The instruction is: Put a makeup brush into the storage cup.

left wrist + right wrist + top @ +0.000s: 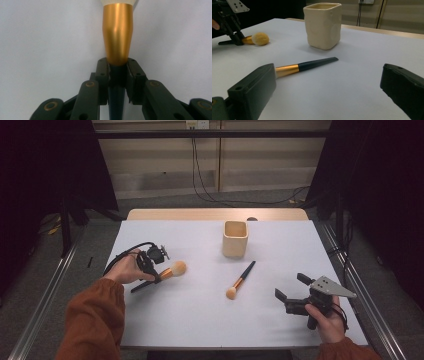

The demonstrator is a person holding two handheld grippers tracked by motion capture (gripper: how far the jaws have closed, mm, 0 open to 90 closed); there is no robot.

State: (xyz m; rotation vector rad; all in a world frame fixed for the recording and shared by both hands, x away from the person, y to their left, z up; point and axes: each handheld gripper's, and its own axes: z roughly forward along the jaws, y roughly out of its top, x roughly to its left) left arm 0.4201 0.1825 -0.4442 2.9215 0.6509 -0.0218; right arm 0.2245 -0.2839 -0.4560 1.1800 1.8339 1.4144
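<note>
Cup [235,239]: plain cream, no pattern. Brush left of the cup [165,274]: pale tan bristles, gold ferrule, black handle. Brush just in front of the cup [241,280]: orange-tan tip, gold ferrule, dark handle. Table [200,315] beneath the cup: plain white, light wood far edge. Sleeves: rust orange.

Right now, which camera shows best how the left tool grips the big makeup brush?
The left gripper view: the left tool is clamped on the brush just below its gold ferrule. The high view shows the brush small, by the hand. The right gripper view shows it far off.
</note>
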